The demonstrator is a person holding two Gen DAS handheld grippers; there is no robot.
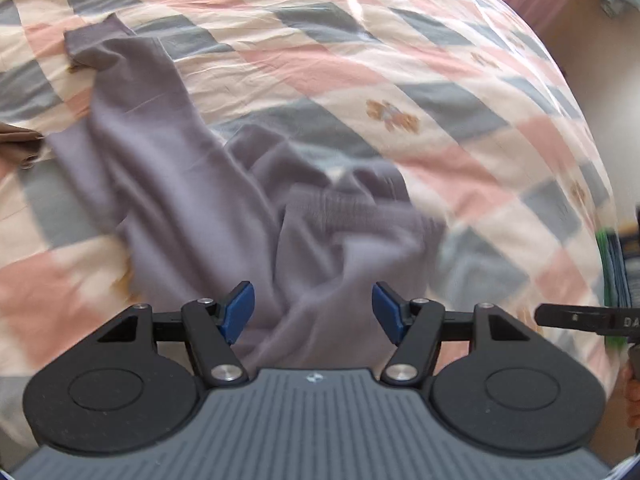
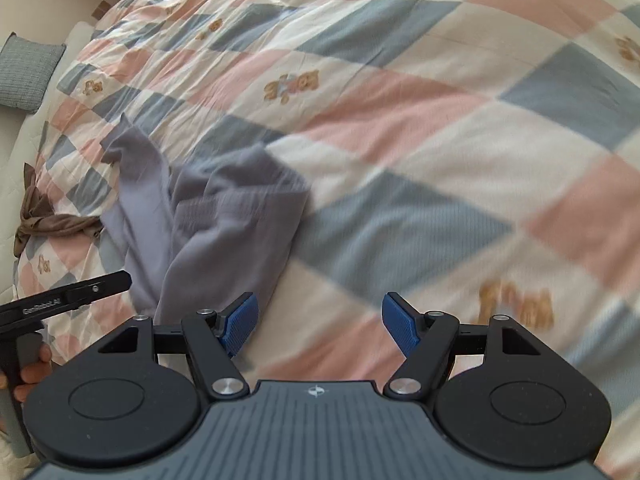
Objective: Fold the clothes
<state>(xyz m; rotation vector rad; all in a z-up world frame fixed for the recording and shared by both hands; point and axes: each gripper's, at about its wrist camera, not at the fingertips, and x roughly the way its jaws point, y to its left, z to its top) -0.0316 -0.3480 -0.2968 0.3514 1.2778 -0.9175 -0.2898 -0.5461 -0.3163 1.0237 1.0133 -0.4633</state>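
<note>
on the checked quilt [image 2: 400, 128], grey garment [image 1: 168, 168] rumpled, not folded
my left gripper [image 1: 313, 312] hovers above it, jaws spread, empty; right gripper [image 2: 320, 324] gapes over bare quilt beside it; both likely poised to grab edges

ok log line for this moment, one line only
left tongs: open, above purple garment | right tongs: open, empty | garment: crumpled on checked quilt | fold: not begun
</note>
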